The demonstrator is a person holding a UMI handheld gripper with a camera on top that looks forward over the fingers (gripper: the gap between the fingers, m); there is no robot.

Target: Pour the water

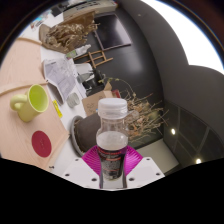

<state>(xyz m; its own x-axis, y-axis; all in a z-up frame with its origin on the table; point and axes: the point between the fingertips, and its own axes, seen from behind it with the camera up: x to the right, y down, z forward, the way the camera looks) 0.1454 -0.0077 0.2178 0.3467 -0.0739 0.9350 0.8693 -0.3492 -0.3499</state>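
A clear plastic bottle (112, 135) with a white cap and a dark label stands between my gripper's (111, 163) magenta pads (93, 158), and both fingers press on its sides. The view is tilted, so the bottle is held off the table. A light green mug (33, 101) stands on the pale table (20, 70), off to the left beyond the fingers. No water is seen flowing.
A red round coaster (41, 143) lies on the table near the mug. Printed papers (65, 80) lie beyond the bottle. Basket-like bundles of dry twigs (140, 118) sit just behind the bottle and farther back (68, 35). A dark floor lies to the right.
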